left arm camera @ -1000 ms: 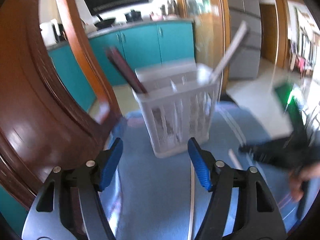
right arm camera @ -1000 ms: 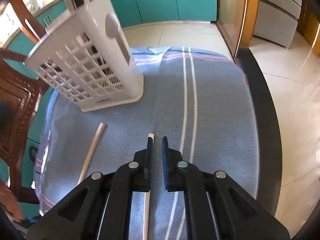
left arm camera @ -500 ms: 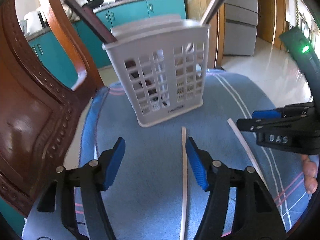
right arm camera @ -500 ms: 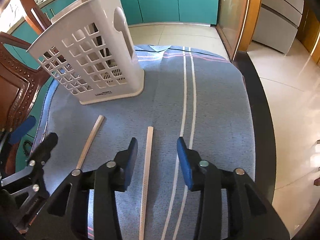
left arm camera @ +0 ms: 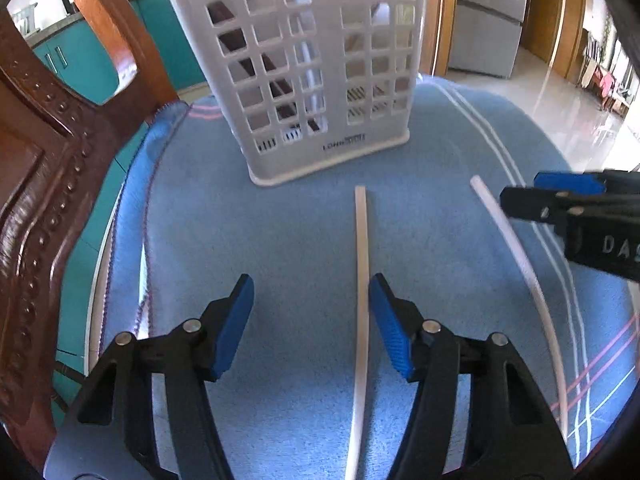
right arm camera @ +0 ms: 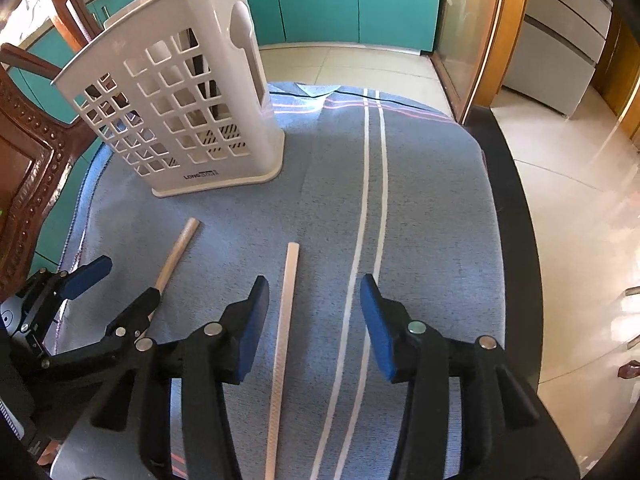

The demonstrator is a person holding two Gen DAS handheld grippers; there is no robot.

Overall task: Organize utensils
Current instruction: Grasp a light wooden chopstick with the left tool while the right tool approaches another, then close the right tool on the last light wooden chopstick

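Pale chopstick (right arm camera: 282,336) between the gaping right tool (right arm camera: 310,312) — flat (untouched) on cloth (right arm camera: 432,220)

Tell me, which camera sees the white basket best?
The right wrist view: the white basket shows nearly whole, with its rim, spoon-shaped side and base. The left wrist view shows only its holed front; the top is cut off.

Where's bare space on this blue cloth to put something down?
Free: the cloth right of the white stripes, out to its edge. Crowded: the left half, with the white basket, two chopsticks and both open grippers.
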